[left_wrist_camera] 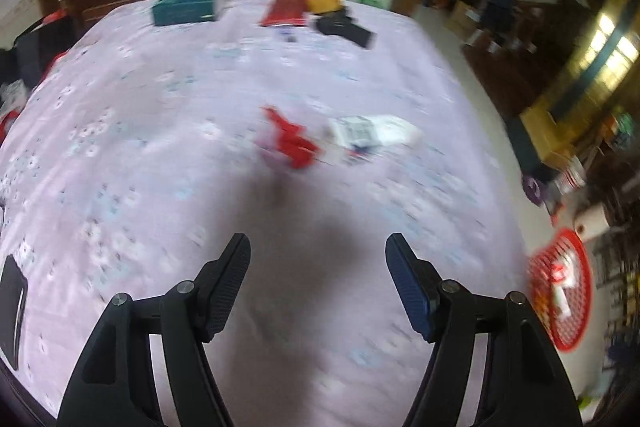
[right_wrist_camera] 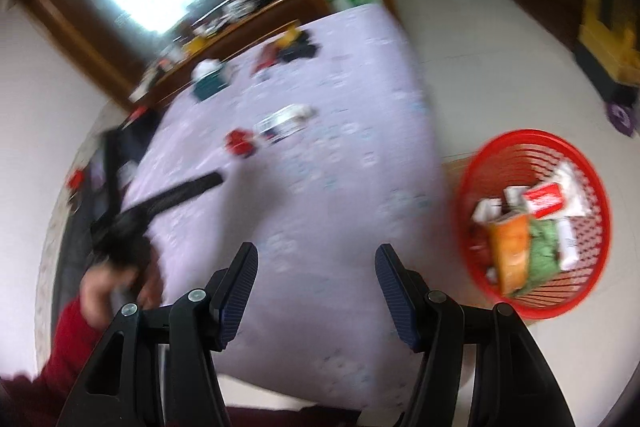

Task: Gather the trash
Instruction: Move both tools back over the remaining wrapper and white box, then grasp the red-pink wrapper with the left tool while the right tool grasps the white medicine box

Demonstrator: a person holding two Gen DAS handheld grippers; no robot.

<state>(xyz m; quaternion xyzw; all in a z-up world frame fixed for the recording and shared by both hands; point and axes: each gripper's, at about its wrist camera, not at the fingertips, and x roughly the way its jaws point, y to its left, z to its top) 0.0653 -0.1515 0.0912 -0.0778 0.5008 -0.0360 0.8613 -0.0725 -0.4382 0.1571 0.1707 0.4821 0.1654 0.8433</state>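
Left gripper (left_wrist_camera: 318, 247): nearest the lens in the left wrist view; jaws stand wide and empty over the bed, nothing between the pads.
Right gripper (right_wrist_camera: 316, 257): jaws likewise apart and empty, over the near corner of the bed.
Red wrapper (left_wrist_camera: 290, 139): crumpled trash lying mid-bed, ahead of the left gripper and well apart from it; seen small in the right wrist view (right_wrist_camera: 239, 143).
White packet (left_wrist_camera: 374, 133): flat printed trash just beside the red wrapper, on its right; whether the two touch cannot be told through the blur.
Bedsheet (left_wrist_camera: 160, 107): pale lilac, patterned, soft underfoot for the pads.
Red basket (right_wrist_camera: 536, 223): on the floor just off the bed's right edge, already holding several wrappers and cartons.
Step in hand (judged): reaching for the next piece of trash.
Doing it well (judged): take one piece per gripper; come down over the crumpled ridge of the wrapper, close on paper rather than sheet, lift clear before carrying to the basket.
Surroundings: tissue box (left_wrist_camera: 188, 5) and a red booklet (left_wrist_camera: 285, 11) at the far end look like belongings, not trash; leave them.
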